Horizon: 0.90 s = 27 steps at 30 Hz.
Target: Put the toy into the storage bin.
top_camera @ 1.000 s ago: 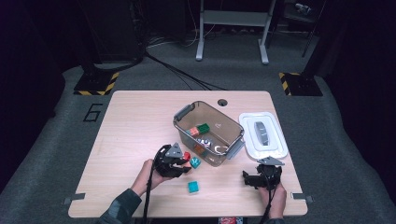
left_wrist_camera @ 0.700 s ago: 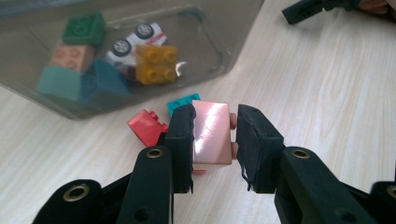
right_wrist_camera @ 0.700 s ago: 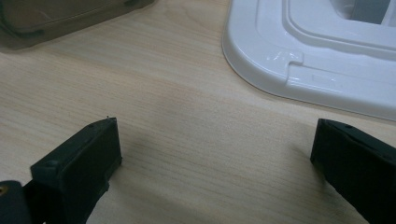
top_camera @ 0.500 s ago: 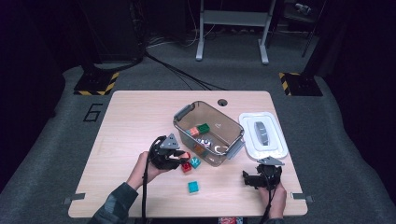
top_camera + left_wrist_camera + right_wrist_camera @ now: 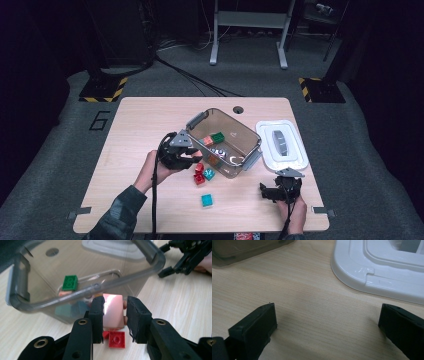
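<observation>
A pale red brick (image 5: 113, 311) is shown clamped between the 2 jaws of the left claw (image 5: 192, 159), raised off the surface (image 5: 145, 130) just outside the near wall of the clear bin (image 5: 254, 150). The bin stands at the middle of the surface, nearer the far edge, and holds a green brick (image 5: 70, 282) among several others. Directly beneath the held brick, a flat red piece (image 5: 117, 339) lies on the wood; in the high view a teal brick (image 5: 209, 174) is seen beside it, and 1 more teal brick (image 5: 207, 200) lies nearer the front edge. The white lid (image 5: 281, 145) rests by the right edge. The right claw (image 5: 272, 192) is held low near the front right corner, its jaws standing wide apart with nothing between them.

The step in hand is judged to be the transfer of the held brick over the rim and into the bin. 3 risks are noted. The brick is gripped on smooth side faces, so it could slip or twist out if the hand is tilted. If too little height is gained, the bin's near rim could be struck and the light bin pushed toward the far edge. If the brick is released early, it would land outside the wall among the loose pieces.
</observation>
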Motion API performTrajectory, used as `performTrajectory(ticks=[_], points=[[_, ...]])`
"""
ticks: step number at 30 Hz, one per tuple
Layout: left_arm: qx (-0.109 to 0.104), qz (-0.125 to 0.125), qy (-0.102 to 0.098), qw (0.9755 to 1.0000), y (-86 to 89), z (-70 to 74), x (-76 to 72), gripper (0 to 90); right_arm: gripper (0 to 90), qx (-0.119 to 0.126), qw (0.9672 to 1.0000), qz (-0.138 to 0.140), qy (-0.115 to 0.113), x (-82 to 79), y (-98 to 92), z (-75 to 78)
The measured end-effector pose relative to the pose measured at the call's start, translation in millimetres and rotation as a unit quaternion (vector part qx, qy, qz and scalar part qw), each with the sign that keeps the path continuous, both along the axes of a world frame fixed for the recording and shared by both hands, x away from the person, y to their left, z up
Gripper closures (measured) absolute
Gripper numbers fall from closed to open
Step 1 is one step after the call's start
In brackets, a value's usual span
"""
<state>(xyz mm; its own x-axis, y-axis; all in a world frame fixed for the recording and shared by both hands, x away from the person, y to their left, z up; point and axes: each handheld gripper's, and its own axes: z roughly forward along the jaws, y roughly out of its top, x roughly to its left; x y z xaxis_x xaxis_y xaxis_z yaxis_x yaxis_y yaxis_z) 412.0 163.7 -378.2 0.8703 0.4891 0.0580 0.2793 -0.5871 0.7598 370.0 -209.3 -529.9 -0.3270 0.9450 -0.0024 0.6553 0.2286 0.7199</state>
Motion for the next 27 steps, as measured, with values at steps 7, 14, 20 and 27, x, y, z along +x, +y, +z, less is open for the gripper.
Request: performTrajectory(ticks=[7,14,20,27], points=[[-0.004,0.001,-0.011,0.9999,-7.8,18.3,9.0,67.1,1.1,0.000,1.0000,0.000,0.000,0.0,0.0,0.0],[-0.009,0.001,-0.016,0.9998,-20.5,28.3,18.0,67.1,1.1,0.000,1.0000,0.000,0.000,0.0,0.0,0.0],[-0.008,-0.004,-0.009,0.9999,-42.1,28.4,25.6,67.1,1.1,0.000,1.0000,0.000,0.000,0.0,0.0,0.0],[-0.011,-0.004,0.013,0.9998,-60.4,18.2,32.9,67.1,1.1,0.000,1.0000,0.000,0.000,0.0,-0.1,0.0]])
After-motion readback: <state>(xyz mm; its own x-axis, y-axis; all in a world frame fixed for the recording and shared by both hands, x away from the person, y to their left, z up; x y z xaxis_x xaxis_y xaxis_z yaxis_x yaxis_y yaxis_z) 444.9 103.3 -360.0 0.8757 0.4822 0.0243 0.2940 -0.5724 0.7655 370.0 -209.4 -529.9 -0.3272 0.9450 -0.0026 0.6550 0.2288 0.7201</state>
